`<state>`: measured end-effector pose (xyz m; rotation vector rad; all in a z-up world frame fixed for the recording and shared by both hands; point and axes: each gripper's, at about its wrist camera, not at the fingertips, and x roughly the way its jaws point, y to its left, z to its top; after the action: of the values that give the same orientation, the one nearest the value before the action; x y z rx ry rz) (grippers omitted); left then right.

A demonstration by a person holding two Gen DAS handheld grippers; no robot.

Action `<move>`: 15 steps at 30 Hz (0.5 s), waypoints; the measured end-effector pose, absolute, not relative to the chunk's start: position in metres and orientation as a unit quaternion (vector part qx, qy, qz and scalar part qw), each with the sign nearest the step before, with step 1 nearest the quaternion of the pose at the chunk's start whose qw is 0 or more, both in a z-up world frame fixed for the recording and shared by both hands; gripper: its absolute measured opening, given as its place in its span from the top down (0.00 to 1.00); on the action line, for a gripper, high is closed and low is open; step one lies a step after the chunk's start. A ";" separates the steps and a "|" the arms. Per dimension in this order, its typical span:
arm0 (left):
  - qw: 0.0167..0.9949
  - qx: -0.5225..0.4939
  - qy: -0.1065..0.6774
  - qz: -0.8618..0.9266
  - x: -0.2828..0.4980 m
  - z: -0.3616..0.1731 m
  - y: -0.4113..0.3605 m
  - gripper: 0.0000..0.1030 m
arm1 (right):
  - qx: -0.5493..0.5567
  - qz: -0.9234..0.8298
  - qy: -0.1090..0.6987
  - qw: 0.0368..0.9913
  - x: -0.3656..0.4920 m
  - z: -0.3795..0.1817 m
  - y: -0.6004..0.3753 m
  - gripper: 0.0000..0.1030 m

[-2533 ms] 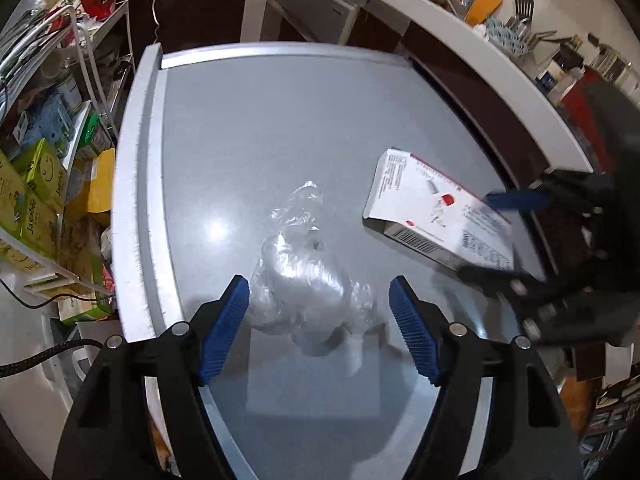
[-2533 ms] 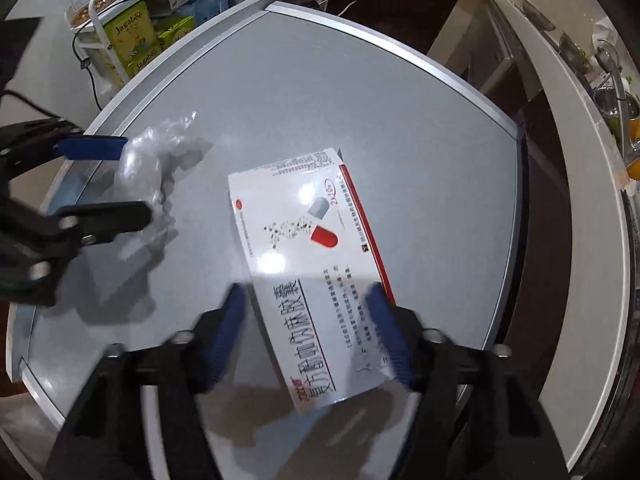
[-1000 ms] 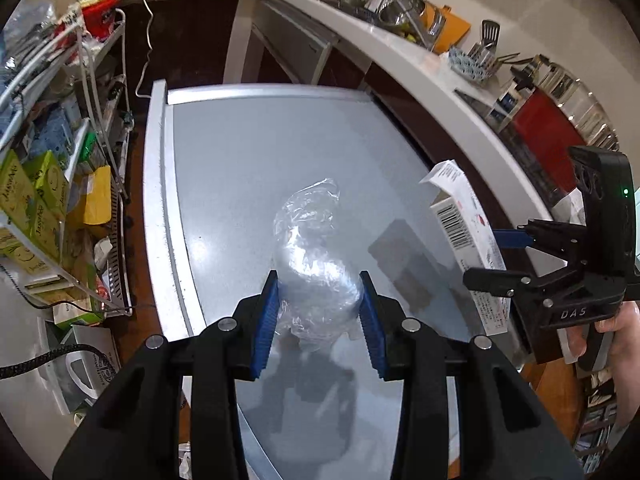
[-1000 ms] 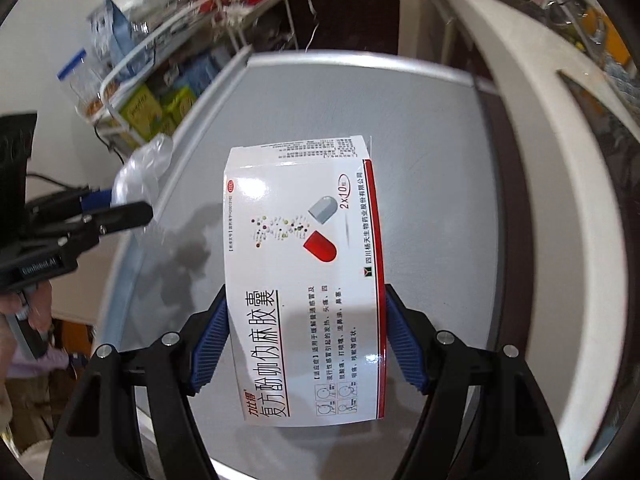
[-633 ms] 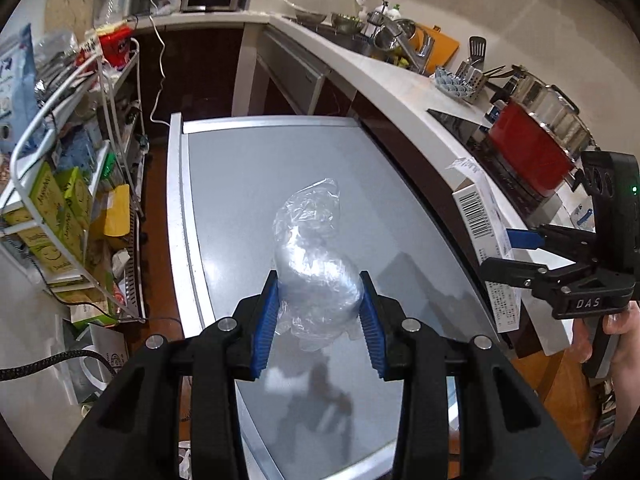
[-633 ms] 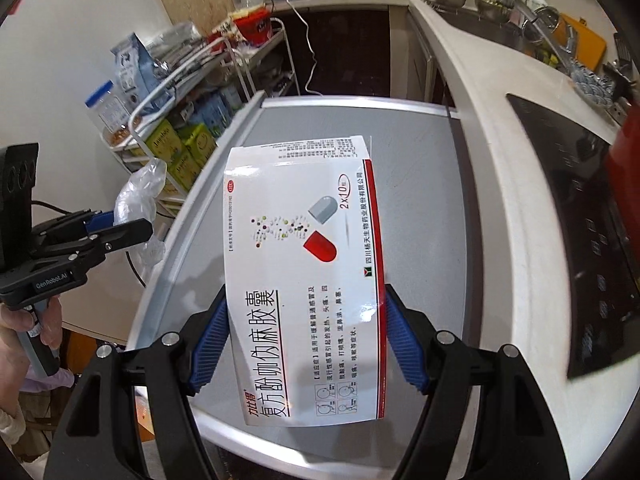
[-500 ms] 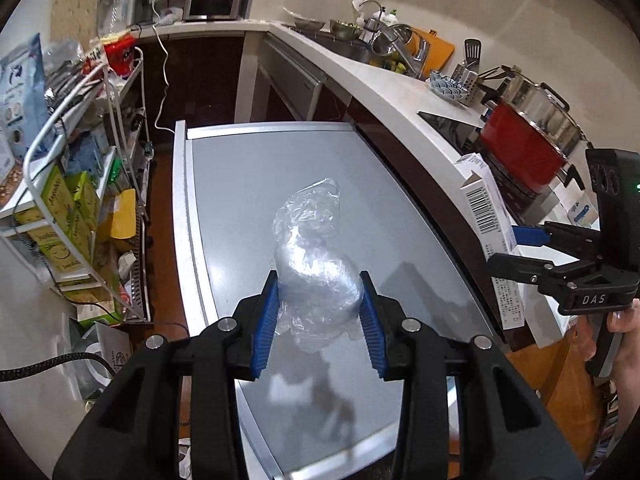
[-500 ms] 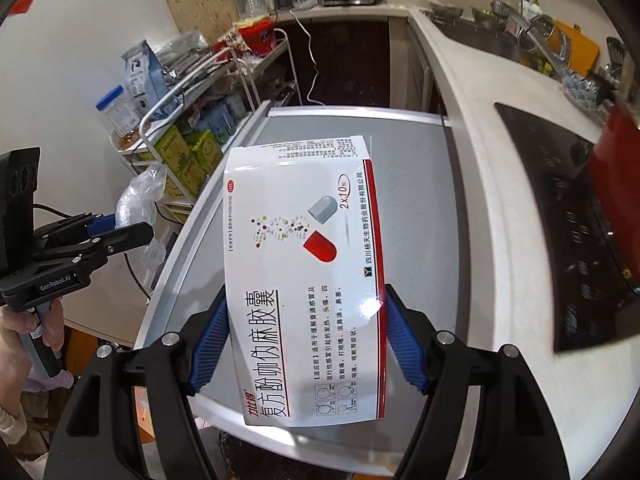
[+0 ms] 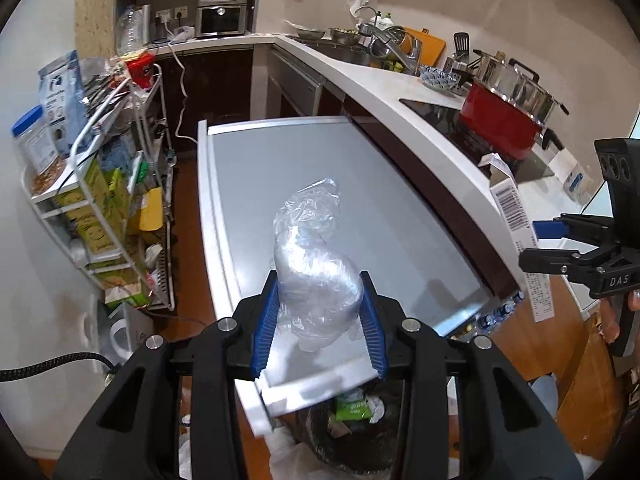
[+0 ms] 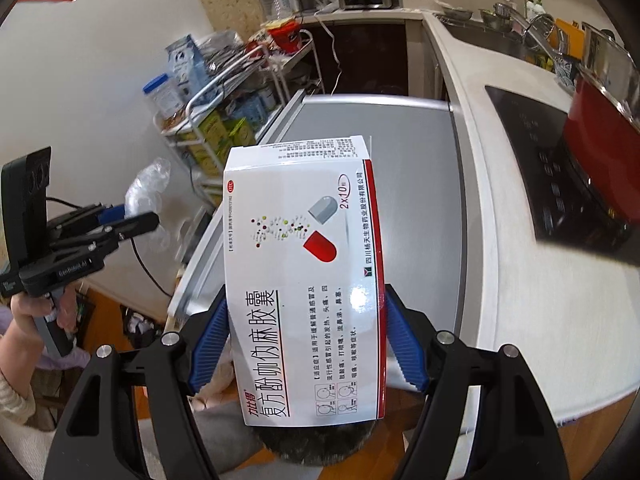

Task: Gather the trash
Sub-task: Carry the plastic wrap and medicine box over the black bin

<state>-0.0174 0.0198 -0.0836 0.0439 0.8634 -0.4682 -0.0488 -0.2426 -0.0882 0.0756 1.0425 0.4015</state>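
So right up close, the left gripper point(image 9: 318, 322) is clamped on a crumpled clear plastic bag point(image 9: 314, 276), blue pads squeezing it from both sides, and the bag is lifted clear of the grey bench point(image 9: 288, 168). Same deal on the other side: the right gripper point(image 10: 306, 340) is closed on a white medicine box point(image 10: 306, 280) by its long edges, held flat-on to the camera.

Just below the left gripper, past the near edge of the bench, there's a dark trash bin point(image 9: 352, 432) with some green and white scraps already in it. That looks like the drop spot, though the right wrist view doesn't show it clearly.

If I had to call it, the trick now is getting each item squarely over the bin mouth before letting go. The bag is light and floppy, so it'll probably drift or cling to a pad; release it low. The box is rigid, should fall straight.

Further back, a wire rack point(image 9: 100, 184) stands off the bench's left edge and a red pot point(image 9: 500, 124) sits beyond the right.
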 end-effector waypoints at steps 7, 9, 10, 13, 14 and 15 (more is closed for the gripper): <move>0.874 0.016 0.439 -0.206 -0.060 -0.103 0.031 0.62 | 0.028 0.217 0.529 0.820 -0.088 -0.111 -0.238 0.31; 0.872 0.016 0.446 -0.202 -0.072 -0.110 0.032 0.62 | 0.026 0.226 0.539 0.811 -0.098 -0.119 -0.234 0.31; 0.871 0.017 0.449 -0.201 -0.077 -0.113 0.031 0.62 | 0.026 0.230 0.544 0.807 -0.102 -0.122 -0.233 0.31; 0.860 0.017 0.469 -0.199 -0.095 -0.128 0.025 0.62 | 0.016 0.239 0.565 0.790 -0.115 -0.140 -0.226 0.31; 0.857 0.017 0.474 -0.199 -0.099 -0.132 0.024 0.62 | 0.013 0.241 0.569 0.786 -0.117 -0.144 -0.224 0.31; 0.854 0.018 0.480 -0.201 -0.103 -0.138 0.022 0.62 | 0.009 0.244 0.576 0.780 -0.121 -0.150 -0.222 0.31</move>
<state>-0.1032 0.0217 -0.1380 0.0376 1.0100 -0.4226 -0.1210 -0.2219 -0.1502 0.0202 1.2442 0.5262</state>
